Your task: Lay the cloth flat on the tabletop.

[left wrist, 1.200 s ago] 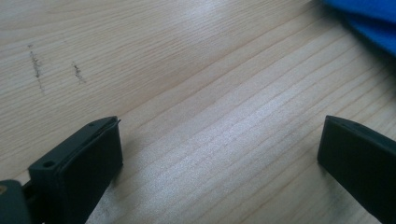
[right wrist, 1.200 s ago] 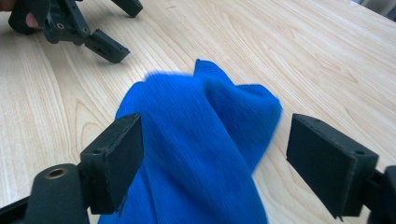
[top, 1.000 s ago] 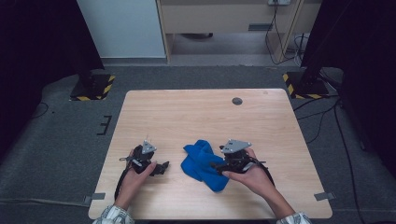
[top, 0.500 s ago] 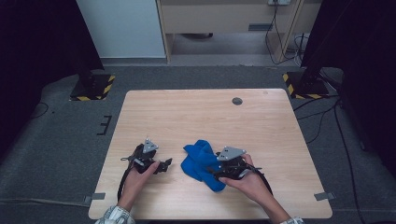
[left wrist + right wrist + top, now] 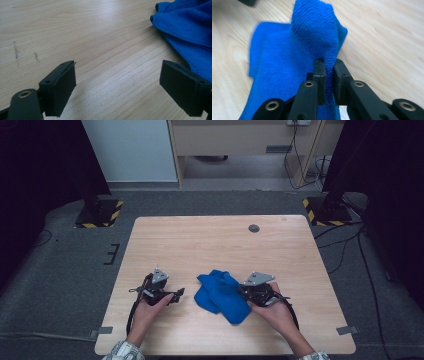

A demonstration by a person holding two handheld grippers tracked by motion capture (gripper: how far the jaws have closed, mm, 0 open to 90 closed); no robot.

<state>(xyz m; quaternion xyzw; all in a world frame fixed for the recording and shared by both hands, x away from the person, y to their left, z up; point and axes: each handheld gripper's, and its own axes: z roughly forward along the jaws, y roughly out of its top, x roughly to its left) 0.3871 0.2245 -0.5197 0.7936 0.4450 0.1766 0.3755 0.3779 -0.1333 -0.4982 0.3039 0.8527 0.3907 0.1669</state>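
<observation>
Blue fuzzy cloth (image 5: 221, 295), lying crumpled near the front of the light wooden table (image 5: 200, 240), is pinched in the right gripper (image 5: 329, 65), whose jaws have just been closing on a fold, so a slow lift keeps it from slipping, while the left gripper (image 5: 117, 85) sits low beside it, wide apart and empty.

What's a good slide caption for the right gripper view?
Right tongs shut on a raised fold of the blue cloth, which lies on the wooden table.

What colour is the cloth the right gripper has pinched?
Bright blue cloth, clearest in the right gripper view.
</observation>
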